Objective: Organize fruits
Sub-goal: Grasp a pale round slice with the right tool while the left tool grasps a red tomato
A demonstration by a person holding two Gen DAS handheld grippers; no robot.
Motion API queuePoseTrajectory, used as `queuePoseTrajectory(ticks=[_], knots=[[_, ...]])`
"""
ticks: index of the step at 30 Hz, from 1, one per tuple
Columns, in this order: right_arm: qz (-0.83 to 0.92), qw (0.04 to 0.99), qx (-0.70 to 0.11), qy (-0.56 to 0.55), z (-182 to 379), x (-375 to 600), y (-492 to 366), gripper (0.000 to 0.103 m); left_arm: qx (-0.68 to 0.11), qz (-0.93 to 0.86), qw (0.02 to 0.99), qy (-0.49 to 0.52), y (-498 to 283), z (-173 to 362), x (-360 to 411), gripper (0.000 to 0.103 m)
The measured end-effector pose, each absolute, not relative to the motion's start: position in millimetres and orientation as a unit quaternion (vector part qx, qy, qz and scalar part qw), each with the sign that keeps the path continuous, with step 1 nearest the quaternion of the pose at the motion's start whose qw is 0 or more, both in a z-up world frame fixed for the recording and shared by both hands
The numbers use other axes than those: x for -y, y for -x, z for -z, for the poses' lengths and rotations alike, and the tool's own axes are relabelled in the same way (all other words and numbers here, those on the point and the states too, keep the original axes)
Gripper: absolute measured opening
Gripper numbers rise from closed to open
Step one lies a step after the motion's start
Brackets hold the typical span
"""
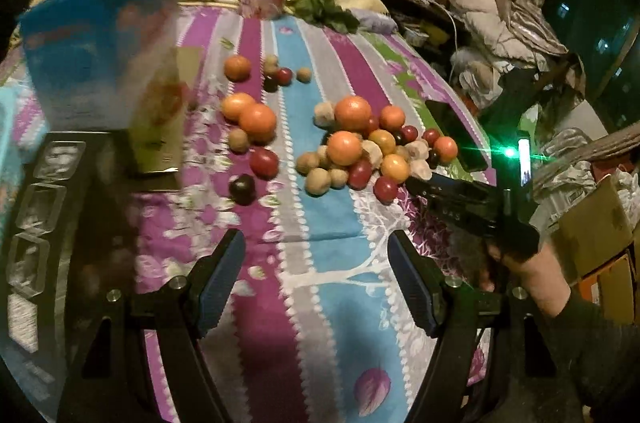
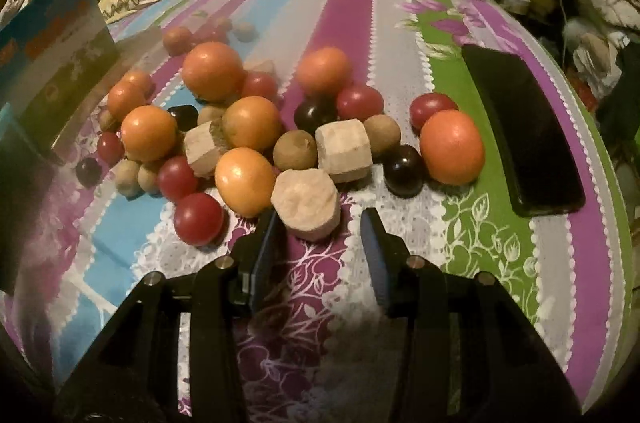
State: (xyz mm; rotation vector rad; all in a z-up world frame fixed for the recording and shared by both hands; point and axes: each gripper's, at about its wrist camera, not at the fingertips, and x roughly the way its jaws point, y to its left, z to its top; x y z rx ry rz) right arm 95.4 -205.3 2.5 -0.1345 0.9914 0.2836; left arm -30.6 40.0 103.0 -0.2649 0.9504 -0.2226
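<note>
Fruits [image 2: 248, 127]: oranges, red and dark plums, brown kiwis and pale cut chunks, lying loose in a heap on the striped bedspread [image 2: 400, 35] of the bed. One pale chunk [image 2: 306, 203] sits just ahead of your right hand-held gripper [image 2: 320, 223], touching its left finger; the jaws stand apart, not clamped on it. Your left hand-held gripper [image 1: 316, 243] hangs released over bare cloth, nothing between its fingers. A black phone [image 2: 524, 131] lies right of the heap; a blue box [image 1: 100, 35] stands left.
</note>
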Motion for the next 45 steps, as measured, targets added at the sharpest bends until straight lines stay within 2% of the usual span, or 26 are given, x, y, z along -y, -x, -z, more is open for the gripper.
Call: queuePoseTrajectory(ticks=[1,7,12,15,24,25,29,36,45], knots=[[-0.136,0.869,-0.472,0.066,-2,206,-95,0.031,-0.456,0.112,0.873,0.128,25,-99,-34,0.074],[-0.137,0.875,-0.463,0.029,-14,217,-79,0.031,-0.468,0.142,0.864,0.121,-8,-71,6,0.071],[-0.124,0.874,-0.469,-0.009,-20,238,-61,0.031,-0.485,0.164,0.848,0.137,-36,-44,35,0.054],[-0.125,0.872,-0.473,-0.019,-20,241,-57,0.031,-0.496,0.159,0.842,0.14,-46,-28,46,0.047],[-0.122,0.872,-0.473,-0.037,-18,247,-61,0.031,-0.478,0.139,0.858,0.123,-61,-22,64,0.046],[-0.121,0.872,-0.473,-0.038,-18,246,-60,0.031,-0.478,0.137,0.86,0.116,-62,-21,67,0.045],[-0.118,0.871,-0.475,-0.039,-20,247,-59,0.031,-0.473,0.127,0.866,0.103,-61,-19,67,0.026],[-0.111,0.875,-0.469,-0.032,-38,242,-59,0.031,-0.462,0.112,0.874,0.099,-48,-45,53,0.026],[-0.139,0.885,-0.445,0.0,-93,198,-60,0.031,-0.42,0.043,0.901,0.1,-9,-128,-16,0.027]])
